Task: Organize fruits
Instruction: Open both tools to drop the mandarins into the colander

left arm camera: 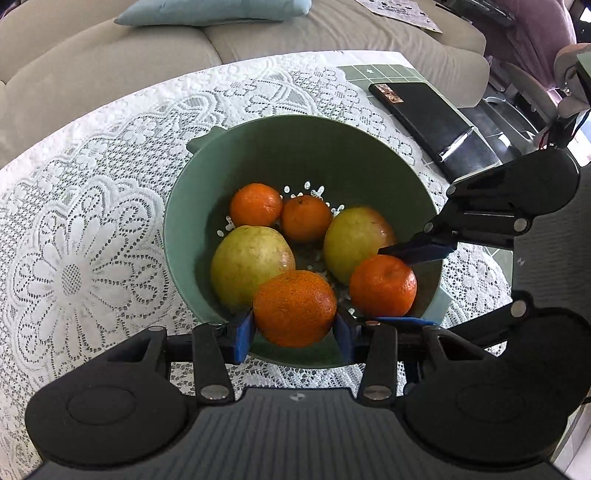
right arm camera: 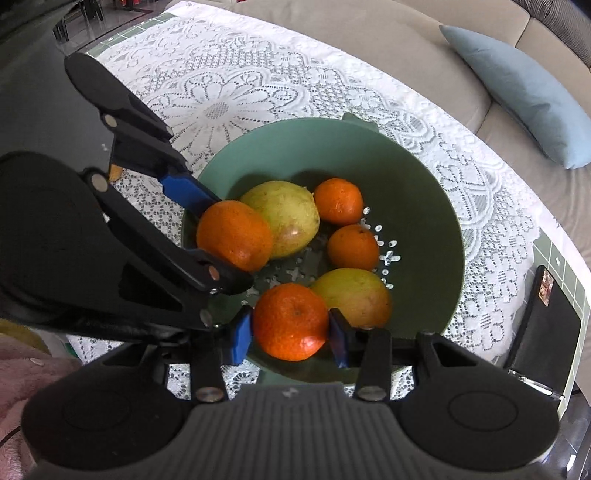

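Observation:
A green colander bowl [left arm camera: 314, 122] [right arm camera: 458, 236] stands on a lace tablecloth. Loose in it lie two yellow-green pears [left arm camera: 251, 266] [right arm camera: 288, 218] and two small oranges [left arm camera: 256, 204] [right arm camera: 338, 201]. My left gripper [left arm camera: 294, 330] [right arm camera: 234, 238] points down over the bowl's near rim, its blue pads pressed on the sides of a larger orange [left arm camera: 294, 308]. My right gripper [left arm camera: 382, 284] [right arm camera: 291, 332] reaches in from the other side. It is shut on another orange [right arm camera: 290, 321], held just above the second pear [right arm camera: 354, 291].
A flat black case [left arm camera: 424, 114] [right arm camera: 543, 321] lies on a green grid mat at the table's edge. A beige sofa with a blue cushion [left arm camera: 214, 11] [right arm camera: 524, 92] runs behind the table. Pink cloth [right arm camera: 22, 369] shows at the right wrist view's lower left.

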